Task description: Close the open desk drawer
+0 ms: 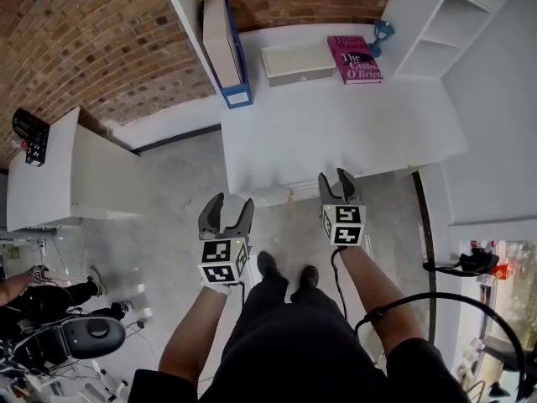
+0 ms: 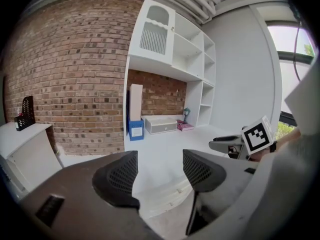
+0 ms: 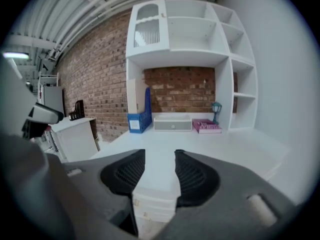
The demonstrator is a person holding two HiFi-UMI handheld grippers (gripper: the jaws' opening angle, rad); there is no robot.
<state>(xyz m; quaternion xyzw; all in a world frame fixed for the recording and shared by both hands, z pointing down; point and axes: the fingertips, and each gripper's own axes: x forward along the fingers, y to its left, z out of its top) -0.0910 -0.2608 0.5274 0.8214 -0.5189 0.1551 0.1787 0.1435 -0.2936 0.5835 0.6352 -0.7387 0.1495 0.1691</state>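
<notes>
The white desk (image 1: 336,133) stands ahead of me, and a white drawer front (image 1: 275,196) juts a little past its front edge. My left gripper (image 1: 232,201) hovers just left of that drawer front, open and empty. My right gripper (image 1: 334,176) is at the desk's front edge, just right of the drawer, also open and empty. In the right gripper view the stacked drawer fronts (image 3: 152,204) show low between the spread jaws of the right gripper (image 3: 160,156). From the left gripper (image 2: 160,159) the drawer fronts (image 2: 165,196) lie ahead and below.
On the desk's back stand a blue file holder (image 1: 228,44), a small white drawer box (image 1: 298,64), a pink book (image 1: 354,60) and a blue lamp (image 1: 383,30). White shelves (image 1: 436,23) rise at right. A white side cabinet (image 1: 59,170) and a chair base (image 1: 84,334) are at left.
</notes>
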